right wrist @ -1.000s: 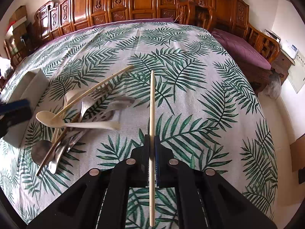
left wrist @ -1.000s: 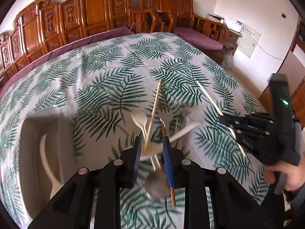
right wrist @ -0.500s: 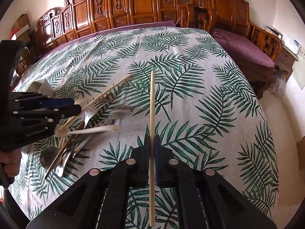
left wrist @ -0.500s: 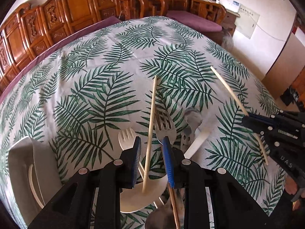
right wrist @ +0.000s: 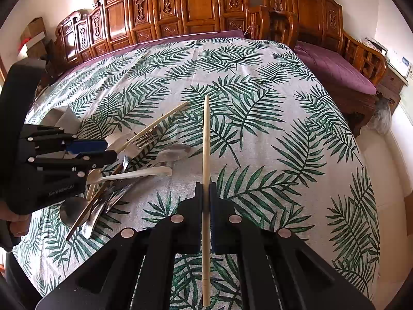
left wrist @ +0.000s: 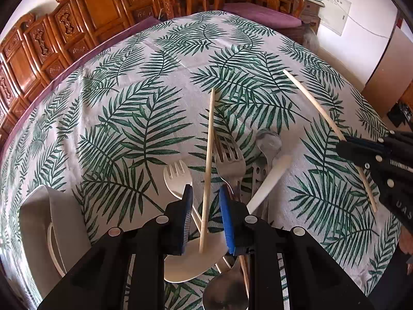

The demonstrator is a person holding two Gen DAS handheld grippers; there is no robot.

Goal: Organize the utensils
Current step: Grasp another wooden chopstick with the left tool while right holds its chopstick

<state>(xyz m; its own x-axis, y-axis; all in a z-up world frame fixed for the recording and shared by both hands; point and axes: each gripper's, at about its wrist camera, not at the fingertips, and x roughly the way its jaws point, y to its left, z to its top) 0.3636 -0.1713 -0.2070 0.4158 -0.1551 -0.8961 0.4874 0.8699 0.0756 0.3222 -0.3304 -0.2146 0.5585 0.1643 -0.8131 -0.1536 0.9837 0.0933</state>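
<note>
The pale wooden chopstick (left wrist: 208,160) atop the utensil pile (left wrist: 240,180) lies between my left gripper (left wrist: 205,215) pads, which are closing, not yet touching. Pickup is in hand; next, pinch and lift. My right gripper (right wrist: 205,206) clamps the second chopstick (right wrist: 205,170), right of the pile.

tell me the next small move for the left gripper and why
Probably finish closing the jaws. The left gripper is already closing with the second chopstick between its pads, which do not yet press on it. That chopstick lies on the utensil pile, while the right gripper holds its mate, so gripping it would complete the pair.
</note>
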